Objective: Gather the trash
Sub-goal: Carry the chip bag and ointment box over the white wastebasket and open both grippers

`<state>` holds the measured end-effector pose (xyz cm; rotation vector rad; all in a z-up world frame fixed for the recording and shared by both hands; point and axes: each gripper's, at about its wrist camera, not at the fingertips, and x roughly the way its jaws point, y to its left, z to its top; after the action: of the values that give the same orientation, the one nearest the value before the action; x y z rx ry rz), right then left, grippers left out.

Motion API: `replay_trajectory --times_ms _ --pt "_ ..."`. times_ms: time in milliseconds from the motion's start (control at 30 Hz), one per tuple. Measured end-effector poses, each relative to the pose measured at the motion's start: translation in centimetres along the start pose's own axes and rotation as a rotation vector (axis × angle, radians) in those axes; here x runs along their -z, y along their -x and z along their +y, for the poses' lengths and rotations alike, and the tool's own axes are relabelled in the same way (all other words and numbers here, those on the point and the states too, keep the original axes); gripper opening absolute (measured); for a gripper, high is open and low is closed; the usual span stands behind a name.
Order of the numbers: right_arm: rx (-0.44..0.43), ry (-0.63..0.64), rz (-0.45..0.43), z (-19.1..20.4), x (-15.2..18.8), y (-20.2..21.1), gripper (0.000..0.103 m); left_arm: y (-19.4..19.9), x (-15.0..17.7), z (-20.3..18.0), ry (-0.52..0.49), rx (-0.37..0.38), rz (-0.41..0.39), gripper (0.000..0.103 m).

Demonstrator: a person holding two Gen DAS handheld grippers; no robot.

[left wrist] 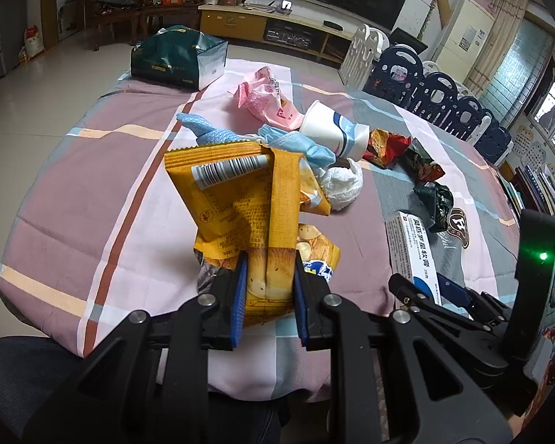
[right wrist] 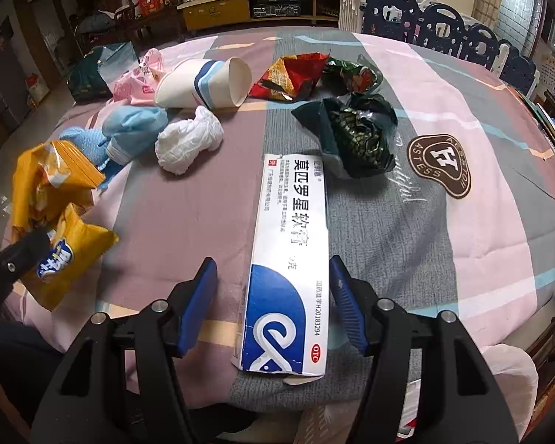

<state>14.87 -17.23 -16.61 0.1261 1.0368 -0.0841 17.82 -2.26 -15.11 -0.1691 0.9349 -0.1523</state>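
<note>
My left gripper (left wrist: 271,262) is shut on the lower end of a yellow snack bag (left wrist: 240,199), which stands up crumpled above the striped tablecloth (left wrist: 92,192). The same yellow bag (right wrist: 55,185) shows at the left of the right wrist view. My right gripper (right wrist: 273,270) is open, with a long white and blue medicine box (right wrist: 288,222) lying flat between its fingers; the right pad is close to the box edge and the left pad stands apart from it. More trash lies beyond: a paper cup (right wrist: 203,83) on its side, a white crumpled wad (right wrist: 188,144) and a blue mask (right wrist: 133,129).
A pink wrapper (right wrist: 137,81), a red wrapper (right wrist: 288,77) and dark green wrappers (right wrist: 359,137) lie toward the far side. A dark green gift bag (left wrist: 177,59) stands at the far table edge. A blue and white panel fence (left wrist: 436,88) runs along the right. A person's dark trouser leg (left wrist: 26,381) is at the near edge.
</note>
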Motion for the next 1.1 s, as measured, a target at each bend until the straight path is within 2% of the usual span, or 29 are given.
replay_trajectory --times_ms 67,100,367,500,833,967,1100 --pt "-0.003 0.0 0.0 0.1 0.2 -0.1 0.045 0.1 -0.1 0.1 0.003 0.0 -0.005 0.023" --pt "-0.009 0.004 0.004 0.1 0.3 -0.2 0.043 0.1 -0.1 0.1 0.005 0.001 -0.007 0.023" --pt "-0.057 -0.023 -0.064 -0.2 0.0 1.9 0.042 0.6 0.0 0.1 0.003 0.011 -0.031 0.023" --pt "-0.064 -0.009 -0.069 -0.2 -0.1 2.9 0.042 0.7 0.0 0.1 0.004 0.016 -0.034 0.022" --pt "-0.209 -0.053 -0.176 -1.5 0.5 8.5 0.042 1.3 -0.1 0.4 0.019 0.049 -0.052 0.022" --pt "-0.253 -0.064 -0.23 -3.1 1.2 12.5 0.042 1.6 -0.1 1.1 0.041 0.131 -0.044 0.022" --pt "-0.22 -0.059 -0.257 -6.1 3.9 16.7 0.042 2.5 0.0 1.0 0.021 0.284 -0.031 0.022"
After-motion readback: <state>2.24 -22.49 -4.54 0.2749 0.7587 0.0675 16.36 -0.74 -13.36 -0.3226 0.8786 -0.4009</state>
